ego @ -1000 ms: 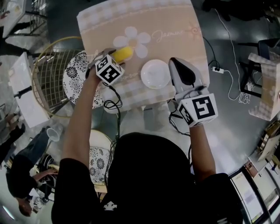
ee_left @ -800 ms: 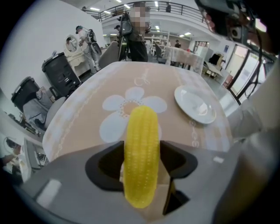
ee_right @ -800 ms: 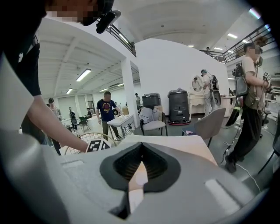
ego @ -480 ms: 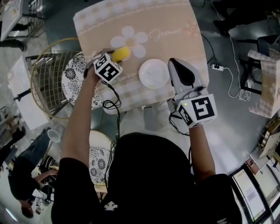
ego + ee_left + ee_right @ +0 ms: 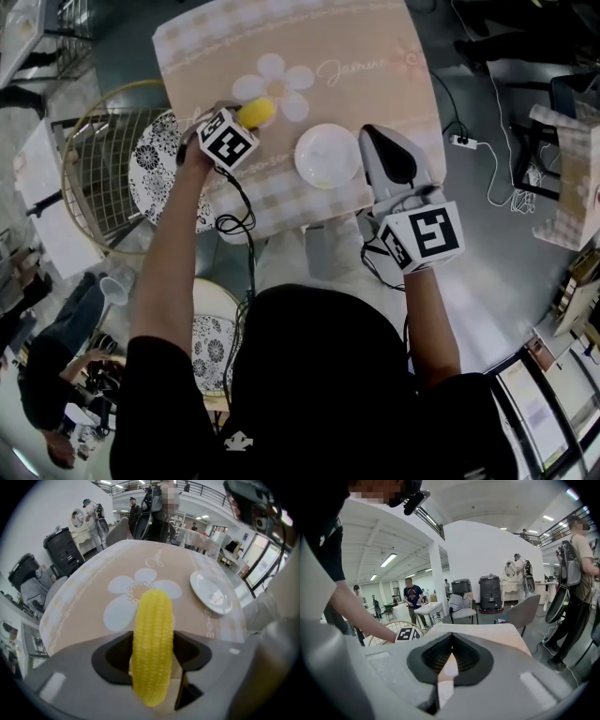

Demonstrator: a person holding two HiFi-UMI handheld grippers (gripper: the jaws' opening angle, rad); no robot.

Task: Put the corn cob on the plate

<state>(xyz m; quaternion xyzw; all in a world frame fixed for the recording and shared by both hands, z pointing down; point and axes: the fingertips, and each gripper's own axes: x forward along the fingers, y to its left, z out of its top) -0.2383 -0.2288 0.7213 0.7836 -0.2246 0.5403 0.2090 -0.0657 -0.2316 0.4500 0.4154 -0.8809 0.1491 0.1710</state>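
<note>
Yellow corn cob (image 5: 152,616) sits gripped in the left gripper's (image 5: 152,654) fingers, which have just been closing on it, over the tabletop (image 5: 356,84) left of the white plate (image 5: 327,156). Just right of the plate, the right gripper's (image 5: 451,644) fingers are clenched, empty.
</note>
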